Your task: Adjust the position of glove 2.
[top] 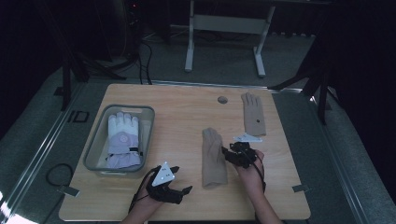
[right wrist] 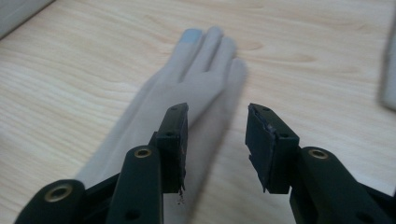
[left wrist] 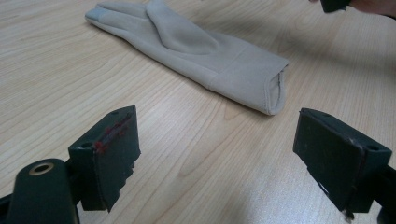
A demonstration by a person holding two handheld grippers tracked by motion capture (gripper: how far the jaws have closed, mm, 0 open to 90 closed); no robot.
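Note:
A beige glove (top: 214, 157) lies flat at the table's middle, fingers pointing away from me. My right gripper (top: 225, 154) hovers at its right side, jaws aimed left at it. In the right gripper view the gripper (right wrist: 218, 112) stands open over the glove (right wrist: 187, 88), nothing pinched between its jaws. My left gripper (top: 183, 179) rests near the front edge, left of the glove's cuff. Seen from its own camera, the left gripper (left wrist: 217, 114) is wide open over bare wood, and the glove (left wrist: 201, 51) lies beyond it. A second beige glove (top: 253, 113) lies at the far right.
A grey bin (top: 95, 144) at the left holds a white and lilac padded glove (top: 123, 140). A small round grey spot (top: 222, 100) marks the table's far side. A white desk frame (top: 189, 42) stands on the floor behind the table.

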